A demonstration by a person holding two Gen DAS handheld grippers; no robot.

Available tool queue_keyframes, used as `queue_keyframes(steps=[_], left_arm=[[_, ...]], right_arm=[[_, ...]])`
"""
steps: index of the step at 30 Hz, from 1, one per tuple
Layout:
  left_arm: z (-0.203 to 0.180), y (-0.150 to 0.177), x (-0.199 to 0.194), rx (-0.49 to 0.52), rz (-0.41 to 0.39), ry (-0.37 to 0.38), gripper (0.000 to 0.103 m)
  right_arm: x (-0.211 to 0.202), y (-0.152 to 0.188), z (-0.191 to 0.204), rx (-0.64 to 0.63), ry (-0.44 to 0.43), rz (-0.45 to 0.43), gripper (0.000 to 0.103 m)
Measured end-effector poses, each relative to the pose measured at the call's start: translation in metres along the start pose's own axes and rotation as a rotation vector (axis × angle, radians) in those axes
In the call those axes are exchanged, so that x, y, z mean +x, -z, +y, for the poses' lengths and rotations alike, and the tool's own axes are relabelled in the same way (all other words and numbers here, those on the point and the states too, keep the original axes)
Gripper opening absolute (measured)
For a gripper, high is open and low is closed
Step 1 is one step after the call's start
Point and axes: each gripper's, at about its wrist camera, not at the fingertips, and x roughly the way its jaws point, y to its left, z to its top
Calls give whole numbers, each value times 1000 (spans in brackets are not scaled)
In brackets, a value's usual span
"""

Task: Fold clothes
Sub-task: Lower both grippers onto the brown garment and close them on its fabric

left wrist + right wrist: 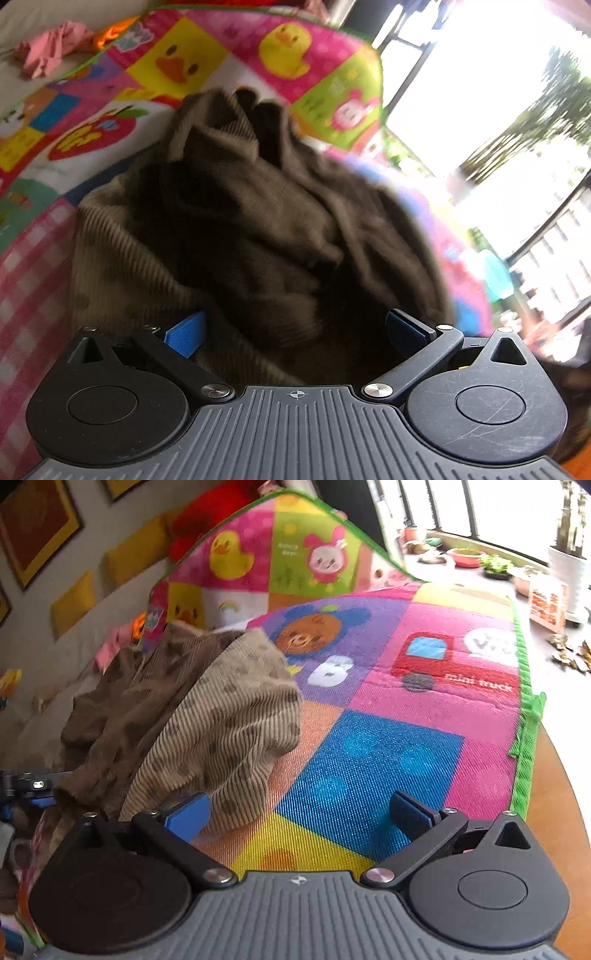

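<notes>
A crumpled brown corduroy garment (236,229) with darker spots lies bunched on a colourful cartoon play mat (207,51). My left gripper (295,332) is open, its blue pads (186,334) wide apart with the garment's bulk between and just beyond them. In the right wrist view the same garment (207,716) lies at the left on the mat (406,716). My right gripper (299,816) is open and empty over the mat; its left pad (188,818) sits against the garment's near edge. The left gripper's tip (33,790) shows at the far left edge.
A pink cloth (51,48) lies on a pale sofa behind the mat. The mat's green edge (524,746) ends on a round wooden table (561,812). A window sill with pots (480,557) is at the right. Yellow cushions (74,605) line the wall.
</notes>
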Motion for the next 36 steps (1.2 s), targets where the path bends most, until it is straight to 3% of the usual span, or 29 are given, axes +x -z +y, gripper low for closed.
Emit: queue_keyframes(steps=[4,6,10,12,13,14,16,21,25,31,36], left_arm=[[12,-14,-6,-22,-7,100,103],[18,-23,-6,-12,-21,80,103],[34,-34,4,-31,-19,51,103],[43,-40,9,-40,-18,37,103],[47,-43,12,-45,-17,30,103],[51,-46,15,-49,-16,23,103],[60,-52,20,-58,-15,8,103],[81,-66,33,-82,-12,-28,103],[78,-63,42,-70,1,-36,103],[28,-41,43,30,27,39,103],[-13,-16,43,105,78,122,103]], right_arm=[[5,-5,8,-71,7,10,103],[6,-11,12,-103,4,-4,103],[11,-68,20,-138,-39,-168,103],[33,-97,23,-143,-59,-196,103],[51,-110,24,-138,-60,-187,97],[70,-117,24,-131,-51,-170,84],[104,-130,22,-113,-40,-135,67],[140,-121,16,-66,-106,-50,61],[116,-99,17,-76,-147,-26,45],[62,-54,12,-135,-166,-27,37],[4,-7,-15,-110,-165,5,34]])
